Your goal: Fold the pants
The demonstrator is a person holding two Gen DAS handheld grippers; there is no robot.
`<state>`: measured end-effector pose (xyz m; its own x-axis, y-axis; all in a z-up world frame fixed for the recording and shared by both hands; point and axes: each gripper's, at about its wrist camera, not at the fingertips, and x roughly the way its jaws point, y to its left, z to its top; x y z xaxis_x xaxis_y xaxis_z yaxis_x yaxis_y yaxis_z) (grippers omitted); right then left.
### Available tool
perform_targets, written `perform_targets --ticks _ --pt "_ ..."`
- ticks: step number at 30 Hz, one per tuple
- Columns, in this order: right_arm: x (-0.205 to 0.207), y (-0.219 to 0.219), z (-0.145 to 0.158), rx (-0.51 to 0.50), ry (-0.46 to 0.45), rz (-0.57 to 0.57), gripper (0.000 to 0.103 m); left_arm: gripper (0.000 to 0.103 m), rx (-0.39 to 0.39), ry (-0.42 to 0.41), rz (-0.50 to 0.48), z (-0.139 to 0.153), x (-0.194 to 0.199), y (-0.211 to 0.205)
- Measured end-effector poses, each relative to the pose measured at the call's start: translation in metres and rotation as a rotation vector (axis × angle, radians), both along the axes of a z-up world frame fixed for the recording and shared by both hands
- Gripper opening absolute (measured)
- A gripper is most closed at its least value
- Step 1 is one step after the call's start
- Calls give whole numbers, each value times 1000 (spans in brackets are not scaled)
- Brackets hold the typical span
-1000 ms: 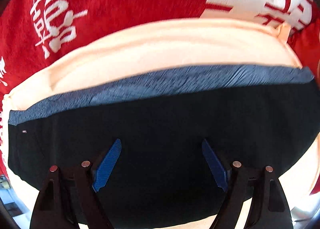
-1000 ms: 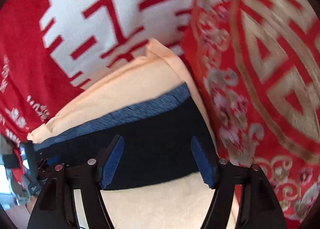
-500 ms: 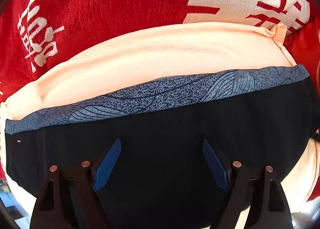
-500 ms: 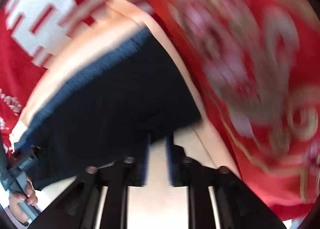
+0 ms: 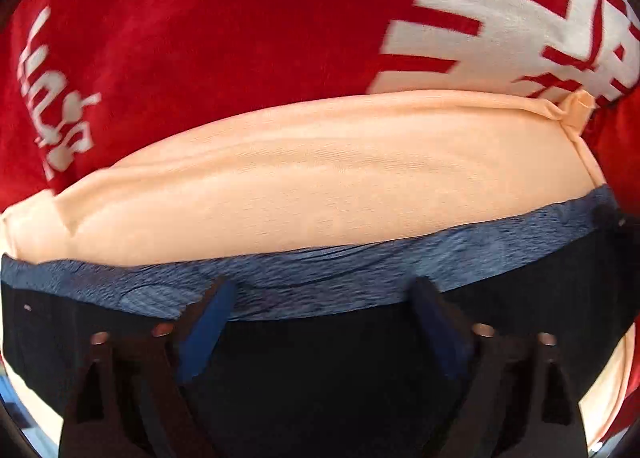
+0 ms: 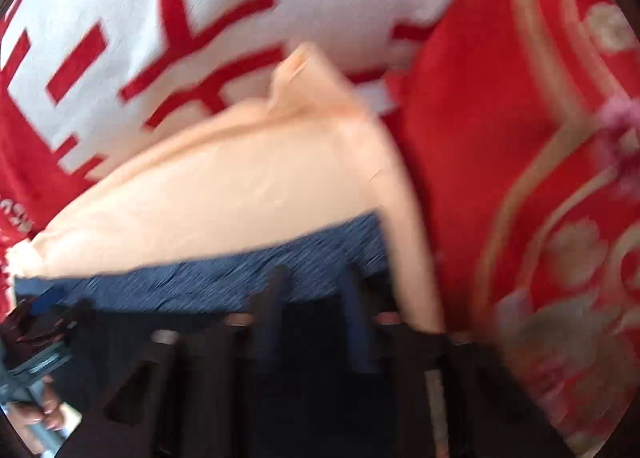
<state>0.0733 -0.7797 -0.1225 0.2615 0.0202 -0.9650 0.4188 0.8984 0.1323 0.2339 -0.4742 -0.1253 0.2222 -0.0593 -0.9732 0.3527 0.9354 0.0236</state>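
Dark navy pants [image 5: 320, 358] with a patterned blue waistband [image 5: 340, 270] lie on a peach pillow [image 5: 300, 186]. My left gripper [image 5: 320, 310] is open, its blue fingertips [image 5: 208, 322] over the waistband. In the blurred right wrist view, the pants [image 6: 280, 398] fill the bottom and the waistband [image 6: 240, 274] runs across. My right gripper [image 6: 316, 298] has its jaws close together on the pants' right end, and dark cloth sits between them.
A red blanket with white lettering [image 5: 200, 38] lies behind the pillow. A red and gold embroidered cushion [image 6: 540, 178] stands to the right. The person's hand on the left gripper's handle [image 6: 36, 410] shows at the lower left of the right wrist view.
The right gripper shut from wide open and took hold of the pants' right end. The left gripper moved forward over the pants to the waistband.
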Motion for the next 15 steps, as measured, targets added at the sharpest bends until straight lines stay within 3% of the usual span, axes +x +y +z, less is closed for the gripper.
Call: perform_targets --ticks 3,4,5,6,7,10,15 --pt "-14 -6 11 -24 23 -61 9 94 38 2 19 5 5 26" --pt "-17 -2 15 -26 30 -60 19 94 54 8 30 7 7 38" --pt "-21 4 22 -27 31 -51 37 94 61 12 50 13 9 57" --pt "-23 14 28 -8 22 -45 45 94 77 9 67 18 10 73" --pt "-31 24 35 41 -2 -44 50 94 88 7 78 22 10 86" --pt "-49 75 46 256 -40 23 50 94 131 -1 122 34 13 140" --pt "-81 203 27 721 -29 91 50 94 193 -20 179 43 24 233"
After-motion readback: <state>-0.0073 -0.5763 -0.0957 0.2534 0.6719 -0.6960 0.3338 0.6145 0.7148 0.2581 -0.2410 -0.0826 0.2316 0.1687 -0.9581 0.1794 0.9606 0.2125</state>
